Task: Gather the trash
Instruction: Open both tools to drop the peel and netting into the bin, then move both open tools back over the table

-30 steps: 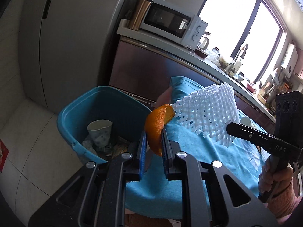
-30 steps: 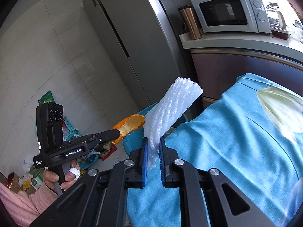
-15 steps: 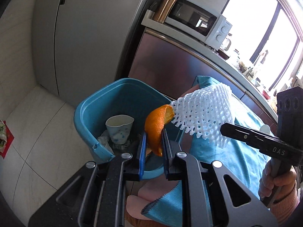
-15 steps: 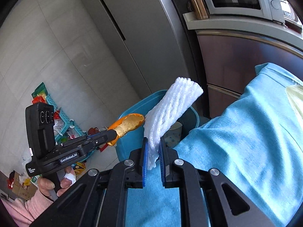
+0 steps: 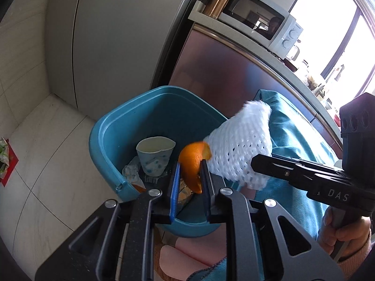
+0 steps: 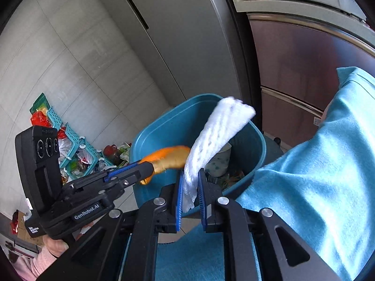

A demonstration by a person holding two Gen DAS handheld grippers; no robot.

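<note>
My left gripper [image 5: 189, 169] is shut on an orange peel [image 5: 193, 161] and holds it over the near rim of the blue trash bin [image 5: 110, 126]. My right gripper [image 6: 190, 179] is shut on a white foam fruit net [image 6: 215, 138], held above the same bin [image 6: 159, 126]. The peel [image 6: 171, 158] and the left gripper [image 6: 140, 171] show in the right wrist view; the net [image 5: 239, 147] and the right gripper show in the left wrist view. The net touches the peel. In the bin lie a paper cup [image 5: 154, 155] and crumpled scraps.
A table under a light blue cloth [image 6: 316, 187] is at the right, beside the bin. A steel fridge [image 5: 112, 35] and a brown counter with a microwave [image 5: 257, 27] stand behind. Teal baskets with litter [image 6: 70, 145] sit on the tiled floor at the left.
Both grippers have moved left off the table and over the bin, still holding the peel and the net. The bin's inside now fills more of both views.
</note>
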